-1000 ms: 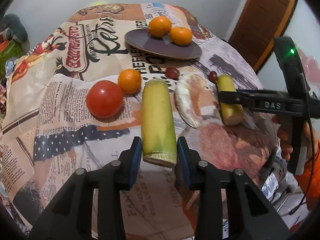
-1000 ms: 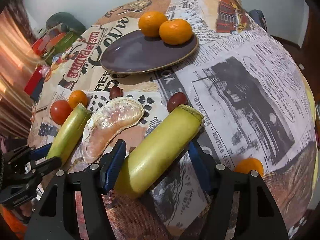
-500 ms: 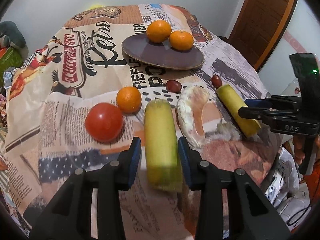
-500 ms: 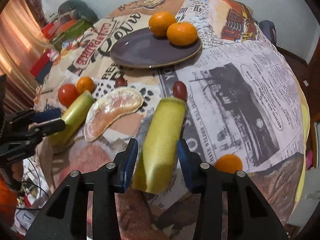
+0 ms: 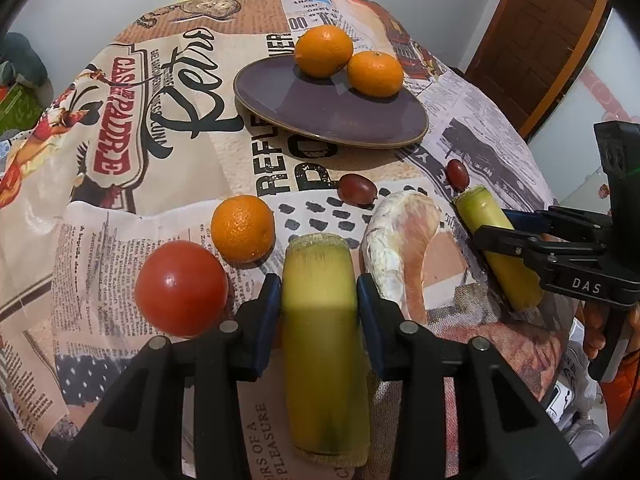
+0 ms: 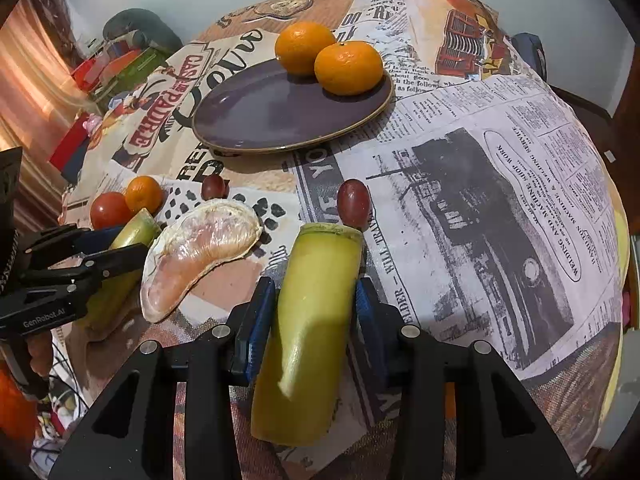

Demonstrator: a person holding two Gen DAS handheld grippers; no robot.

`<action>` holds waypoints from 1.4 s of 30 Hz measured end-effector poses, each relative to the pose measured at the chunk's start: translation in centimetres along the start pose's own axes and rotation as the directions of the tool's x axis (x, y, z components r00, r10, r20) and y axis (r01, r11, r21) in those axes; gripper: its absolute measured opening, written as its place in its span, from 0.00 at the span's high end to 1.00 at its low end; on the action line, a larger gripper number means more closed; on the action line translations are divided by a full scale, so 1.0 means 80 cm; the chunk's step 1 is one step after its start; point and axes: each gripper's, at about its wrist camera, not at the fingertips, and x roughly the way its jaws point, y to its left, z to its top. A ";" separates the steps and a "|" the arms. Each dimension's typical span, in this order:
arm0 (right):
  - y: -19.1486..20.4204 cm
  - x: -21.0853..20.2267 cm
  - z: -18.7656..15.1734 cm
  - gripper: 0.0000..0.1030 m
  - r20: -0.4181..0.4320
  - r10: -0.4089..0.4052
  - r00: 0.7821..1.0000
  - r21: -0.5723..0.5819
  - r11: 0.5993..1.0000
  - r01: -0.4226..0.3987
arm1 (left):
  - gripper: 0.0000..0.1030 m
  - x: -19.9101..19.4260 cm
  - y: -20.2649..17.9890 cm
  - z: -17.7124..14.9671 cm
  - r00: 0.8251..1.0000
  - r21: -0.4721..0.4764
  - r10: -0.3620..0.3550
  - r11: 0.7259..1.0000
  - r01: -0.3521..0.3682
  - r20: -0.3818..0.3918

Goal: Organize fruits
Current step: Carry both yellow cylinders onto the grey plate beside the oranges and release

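Right gripper [image 6: 316, 300] has just closed onto its cane [image 6: 312, 320] | left gripper [image 5: 318, 304] clamps another cane [image 5: 320, 340] | step: double pickup | next: lift toward plate [image 5: 280, 108].

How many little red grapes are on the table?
2. One grape lies between the purple plate and the peeled citrus segment. The other grape lies just beyond the far end of the yellow-green stick right of that segment. More could hide behind bigger fruit.
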 end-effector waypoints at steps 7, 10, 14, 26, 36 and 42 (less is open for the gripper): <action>0.014 -0.031 0.000 0.66 0.075 0.001 0.997 -0.031 1.000 0.001 | 0.63 -0.032 -0.001 -0.001 0.998 -0.004 0.012 1.000 -0.012 0.056; 0.021 -0.051 0.003 0.67 0.122 -0.003 0.993 -0.053 0.999 0.009 | 0.63 -0.056 -0.001 0.002 0.995 -0.007 0.010 1.000 -0.010 0.099; 0.033 -0.077 0.007 0.67 0.182 -0.006 0.983 -0.085 0.996 0.022 | 0.63 -0.088 -0.005 0.004 0.987 0.000 0.016 1.000 -0.016 0.157; 0.056 -0.098 0.029 0.67 0.253 0.004 0.967 -0.122 0.992 0.028 | 0.63 -0.131 -0.007 0.026 0.967 -0.020 0.015 1.000 -0.010 0.256; 0.055 -0.099 0.064 0.67 0.293 0.000 0.956 -0.136 0.990 0.042 | 0.63 -0.134 -0.004 0.063 0.953 -0.022 0.009 1.000 -0.002 0.302; 0.048 -0.088 0.085 0.67 0.298 -0.004 0.955 -0.137 0.989 0.047 | 0.63 -0.120 -0.003 0.086 0.951 -0.014 -0.001 1.000 0.006 0.308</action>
